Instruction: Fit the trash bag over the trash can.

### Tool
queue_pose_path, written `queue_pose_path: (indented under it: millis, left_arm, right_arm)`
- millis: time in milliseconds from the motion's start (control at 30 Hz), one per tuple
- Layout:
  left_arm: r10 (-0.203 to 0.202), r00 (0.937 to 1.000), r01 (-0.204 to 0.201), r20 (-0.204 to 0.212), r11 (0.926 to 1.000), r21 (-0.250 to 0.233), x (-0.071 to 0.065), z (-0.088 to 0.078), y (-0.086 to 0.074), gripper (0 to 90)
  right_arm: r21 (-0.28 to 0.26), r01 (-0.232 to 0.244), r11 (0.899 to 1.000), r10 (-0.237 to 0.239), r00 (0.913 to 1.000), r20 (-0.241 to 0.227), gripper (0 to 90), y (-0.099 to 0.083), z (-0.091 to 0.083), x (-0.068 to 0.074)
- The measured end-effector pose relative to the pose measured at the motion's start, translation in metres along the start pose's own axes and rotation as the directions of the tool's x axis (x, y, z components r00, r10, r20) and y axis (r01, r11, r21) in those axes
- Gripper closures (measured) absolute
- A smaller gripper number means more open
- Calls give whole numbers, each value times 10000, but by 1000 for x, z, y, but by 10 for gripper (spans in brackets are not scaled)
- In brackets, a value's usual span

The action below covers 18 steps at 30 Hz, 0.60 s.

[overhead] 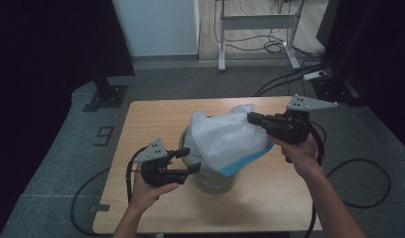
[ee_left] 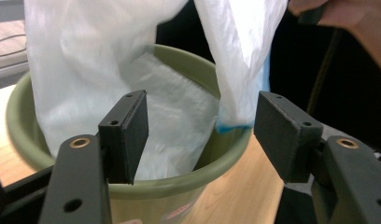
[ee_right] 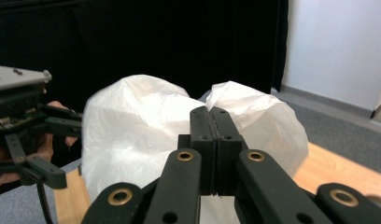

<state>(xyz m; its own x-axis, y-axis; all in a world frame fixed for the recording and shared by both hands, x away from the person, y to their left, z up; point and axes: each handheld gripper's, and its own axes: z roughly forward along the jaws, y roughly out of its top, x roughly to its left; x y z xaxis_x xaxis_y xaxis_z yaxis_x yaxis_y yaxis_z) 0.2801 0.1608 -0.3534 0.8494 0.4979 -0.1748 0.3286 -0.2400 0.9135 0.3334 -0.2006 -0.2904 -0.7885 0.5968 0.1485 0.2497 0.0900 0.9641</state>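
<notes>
- A green bin [overhead: 210, 173] stands at the middle of the wooden table [overhead: 151, 119] in the high view, and a white plastic bag [overhead: 225, 136] rises out of it and spills toward the right of that frame.
- The right gripper [overhead: 251, 118], right of centre in the high view, is clenched on the bag's upper edge; in the right gripper view its black jaws meet with the film pinched between them, which looks meant to hold the mouth of the bag up and open over the rim.
- The left gripper [overhead: 188, 161], lower left of the bin, is released: in the left gripper view its pads [ee_left: 130, 133] stand apart just in front of the bin's rim [ee_left: 179, 184], grasping nothing, likely placed to take a fresh hold.
- The bag's blue-edged hem [ee_left: 233, 125] hangs between those pads.
- Hidden: the bin's floor and how deep the bag sits.
- The bin's label is cut off at the bottom of the left gripper view.
</notes>
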Motion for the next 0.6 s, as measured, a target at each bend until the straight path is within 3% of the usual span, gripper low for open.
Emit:
queue_pose_path:
  millis: [200,600]
  left_arm:
    - [-138,9989,144,438,9998,-127,-2,3,2,358]
    - [116,9942,-67,1069,9989,-457,-15,0,6,355]
  right_arm:
    - [16,-343,9994,344,9994,-88,882,-8,-4,-2]
    - [-21,-298,9996,298,9996,-3,882,-8,-2,5]
